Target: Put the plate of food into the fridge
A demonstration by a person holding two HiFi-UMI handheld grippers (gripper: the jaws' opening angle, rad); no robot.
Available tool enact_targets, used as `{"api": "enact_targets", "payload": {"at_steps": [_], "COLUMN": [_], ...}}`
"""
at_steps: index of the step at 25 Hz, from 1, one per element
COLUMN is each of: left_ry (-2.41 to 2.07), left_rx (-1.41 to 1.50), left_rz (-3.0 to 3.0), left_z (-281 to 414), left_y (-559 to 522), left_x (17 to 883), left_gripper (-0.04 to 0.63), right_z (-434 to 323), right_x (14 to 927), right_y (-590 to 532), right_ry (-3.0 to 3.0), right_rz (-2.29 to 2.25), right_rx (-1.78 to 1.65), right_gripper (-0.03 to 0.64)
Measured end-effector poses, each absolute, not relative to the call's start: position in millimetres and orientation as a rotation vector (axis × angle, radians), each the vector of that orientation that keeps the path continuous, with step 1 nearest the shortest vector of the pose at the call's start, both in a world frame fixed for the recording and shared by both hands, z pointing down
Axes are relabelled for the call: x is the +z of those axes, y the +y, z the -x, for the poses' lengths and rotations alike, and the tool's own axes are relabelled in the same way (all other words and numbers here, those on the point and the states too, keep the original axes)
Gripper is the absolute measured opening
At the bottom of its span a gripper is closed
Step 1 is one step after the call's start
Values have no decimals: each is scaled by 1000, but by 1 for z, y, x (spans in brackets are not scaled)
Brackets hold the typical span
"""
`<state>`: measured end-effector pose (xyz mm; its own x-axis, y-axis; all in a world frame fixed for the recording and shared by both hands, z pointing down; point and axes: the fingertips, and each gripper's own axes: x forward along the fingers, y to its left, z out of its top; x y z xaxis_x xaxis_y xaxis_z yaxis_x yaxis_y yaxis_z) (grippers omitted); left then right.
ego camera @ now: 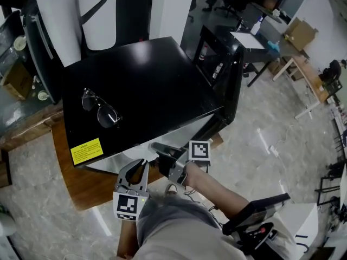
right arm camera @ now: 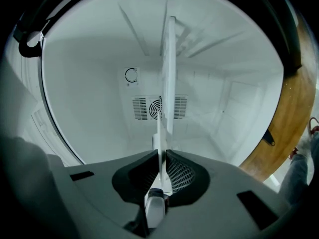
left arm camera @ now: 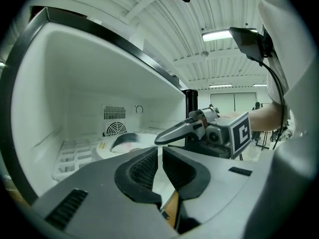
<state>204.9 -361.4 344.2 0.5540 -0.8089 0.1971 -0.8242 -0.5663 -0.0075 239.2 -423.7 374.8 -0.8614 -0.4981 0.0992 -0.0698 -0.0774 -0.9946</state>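
In the left gripper view a white plate (left arm camera: 107, 151) with a dark piece of food (left arm camera: 124, 141) lies on the white shelf inside the fridge (left arm camera: 75, 98). My right gripper (left arm camera: 160, 138) reaches in from the right and is shut on the plate's near rim. Seen from the right gripper view, the plate (right arm camera: 168, 83) is a thin white edge clamped between the right gripper's (right arm camera: 160, 158) pads. My left gripper (left arm camera: 160, 166) hangs in front of the fridge opening, its jaws a narrow gap apart with nothing in them. From the head view both grippers, left (ego camera: 138, 169) and right (ego camera: 162, 150), sit below the fridge's black top (ego camera: 141, 85), which hides the plate.
A pair of glasses (ego camera: 100, 108) and a yellow sticker (ego camera: 87, 150) are on the fridge top. The black fridge door (ego camera: 222, 75) stands open to the right. A wooden base (ego camera: 81, 186) lies under the fridge. A fan grille (right arm camera: 159, 107) marks the back wall.
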Motion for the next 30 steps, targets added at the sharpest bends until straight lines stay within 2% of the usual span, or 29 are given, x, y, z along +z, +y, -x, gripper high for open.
{"api": "enact_targets", "payload": {"at_steps": [14,23,30], "left_ry": [-1543,-1500,-1529], "left_rx": [240,270,270], "left_rz": [-2682,-2707,-2686], "left_z": [-199,-217,-213], "left_y": [-384,-396,-407], "left_x": [348,357,356], "left_gripper": [37,34,34], "right_z": [-232,-220,-225], "right_x": [375,366,359], "right_y": [-437,-438,-429], "right_ry": [1986,2008,2070], "right_rz": [499,415,359], "right_rx": [-1978,-1976,-1930], "right_gripper": [30,74,77]}}
